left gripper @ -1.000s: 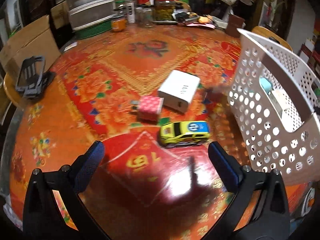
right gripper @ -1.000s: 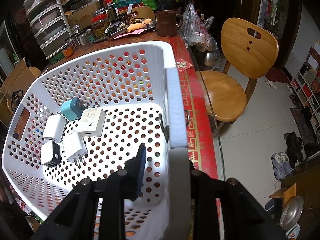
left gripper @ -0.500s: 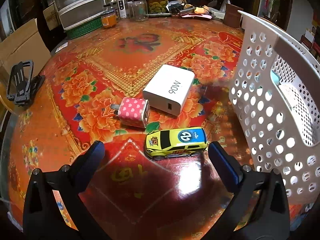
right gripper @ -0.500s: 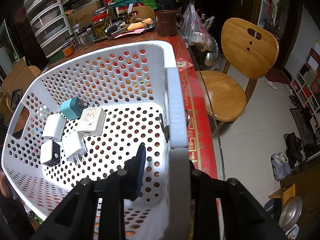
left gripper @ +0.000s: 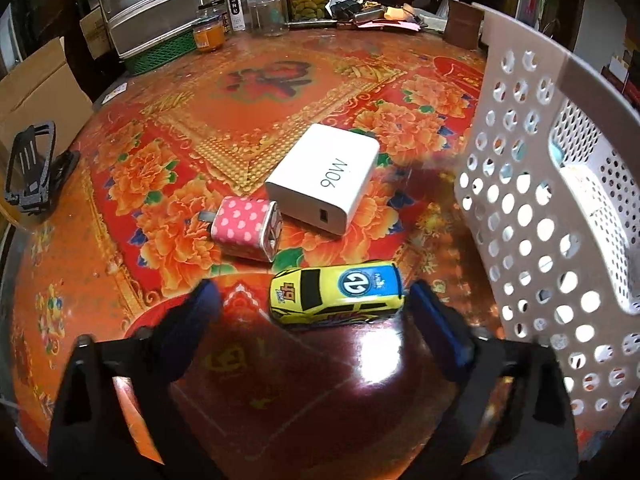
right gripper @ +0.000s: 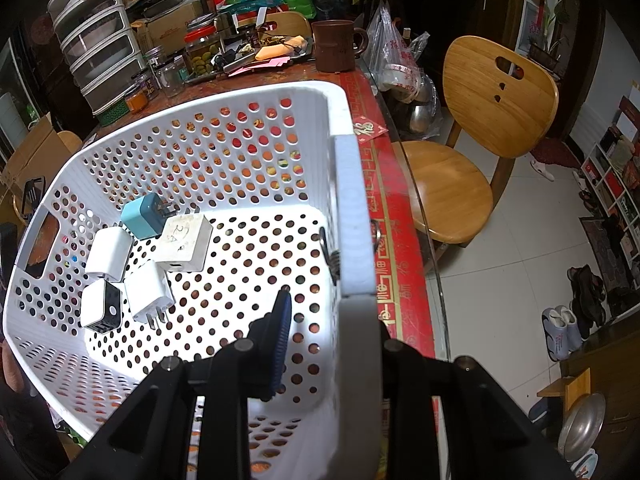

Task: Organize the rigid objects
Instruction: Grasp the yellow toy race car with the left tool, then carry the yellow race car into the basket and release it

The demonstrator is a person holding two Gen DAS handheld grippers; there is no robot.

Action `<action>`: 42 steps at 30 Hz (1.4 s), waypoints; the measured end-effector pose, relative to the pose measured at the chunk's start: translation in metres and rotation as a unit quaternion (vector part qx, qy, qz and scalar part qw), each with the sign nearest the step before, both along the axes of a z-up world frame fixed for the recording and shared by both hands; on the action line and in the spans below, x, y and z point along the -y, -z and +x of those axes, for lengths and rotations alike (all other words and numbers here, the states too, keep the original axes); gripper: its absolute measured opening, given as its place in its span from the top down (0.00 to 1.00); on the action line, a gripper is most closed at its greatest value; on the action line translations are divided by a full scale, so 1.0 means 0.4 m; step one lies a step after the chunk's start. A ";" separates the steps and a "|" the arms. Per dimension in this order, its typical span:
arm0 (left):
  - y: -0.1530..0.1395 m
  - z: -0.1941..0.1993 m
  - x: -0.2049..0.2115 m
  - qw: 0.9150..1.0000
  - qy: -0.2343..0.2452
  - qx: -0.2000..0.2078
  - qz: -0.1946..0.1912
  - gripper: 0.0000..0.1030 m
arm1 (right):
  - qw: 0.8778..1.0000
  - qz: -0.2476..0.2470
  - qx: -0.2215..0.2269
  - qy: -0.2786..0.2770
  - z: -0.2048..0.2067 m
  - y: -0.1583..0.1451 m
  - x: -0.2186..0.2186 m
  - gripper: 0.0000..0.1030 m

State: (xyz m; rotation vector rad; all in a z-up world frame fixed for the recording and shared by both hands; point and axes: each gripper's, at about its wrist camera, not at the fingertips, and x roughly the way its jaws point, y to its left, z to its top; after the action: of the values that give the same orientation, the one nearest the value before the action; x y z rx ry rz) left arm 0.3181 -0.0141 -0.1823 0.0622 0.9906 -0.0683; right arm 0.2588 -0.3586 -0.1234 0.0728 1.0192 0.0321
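L gripper, jaws closing round yellow die-cast toy car, not yet gripped: pads to be centred on car ends. R gripper kept clamped on white perforated plastic basket rim.

Indoor scene under warm overhead light. In the left wrist view, a bright white glare patch sits on the glossy table beside a yellow toy car, within a dark shadow. The left gripper fingers are smeared by motion blur. The white basket is brightly lit in the right wrist view. Both fisheye pictures bend straight lines and darken to black at the corners; background clutter looks dim, perhaps slightly soft.
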 end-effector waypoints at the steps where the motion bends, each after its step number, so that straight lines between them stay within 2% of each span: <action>1: -0.003 -0.001 -0.001 1.000 0.002 -0.001 -0.006 0.28 | 1.000 0.000 0.000 0.000 0.000 0.000 0.000 0.75; 3: -0.008 -0.005 -0.002 1.000 0.005 0.001 -0.010 0.37 | 1.000 0.000 0.000 0.000 0.000 0.000 0.001 0.75; 6: -0.011 -0.016 -0.001 1.000 -0.009 0.015 0.017 0.37 | 1.000 0.001 0.001 0.000 0.000 0.000 0.000 0.75; 10: -0.014 -0.030 -0.018 1.000 -0.016 0.019 0.010 0.37 | 1.000 0.000 0.000 0.000 -0.001 0.000 -0.001 0.75; 15: -0.045 -0.068 -0.039 0.999 -0.024 0.043 0.020 0.37 | 1.000 -0.001 0.000 0.001 -0.002 -0.001 -0.003 0.75; 22: -0.152 -0.142 -0.056 0.993 -0.036 0.107 0.038 0.37 | 1.000 -0.001 0.001 0.001 -0.001 -0.002 -0.003 0.75; 28: -0.251 -0.175 -0.048 0.990 -0.027 0.134 0.035 0.37 | 1.000 0.000 0.001 -0.001 -0.001 -0.006 -0.005 0.75; 33: -0.361 -0.189 0.009 0.987 0.000 0.155 0.031 0.37 | 1.000 0.000 0.002 -0.002 0.000 -0.008 -0.006 0.75; 37: -0.422 -0.197 0.086 0.986 0.038 0.158 0.019 0.37 | 1.000 0.001 0.003 -0.003 0.001 -0.010 -0.007 0.75; 42: -0.443 -0.173 0.238 0.986 0.106 0.125 0.023 0.37 | 1.000 0.002 0.003 -0.004 0.003 -0.010 -0.006 0.75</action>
State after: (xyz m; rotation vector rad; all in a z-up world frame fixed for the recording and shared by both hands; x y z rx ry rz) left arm 0.2491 -0.1092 -0.0051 0.2134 0.7317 -0.2277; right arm 0.2599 -0.3560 -0.1194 0.0722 1.0132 0.0410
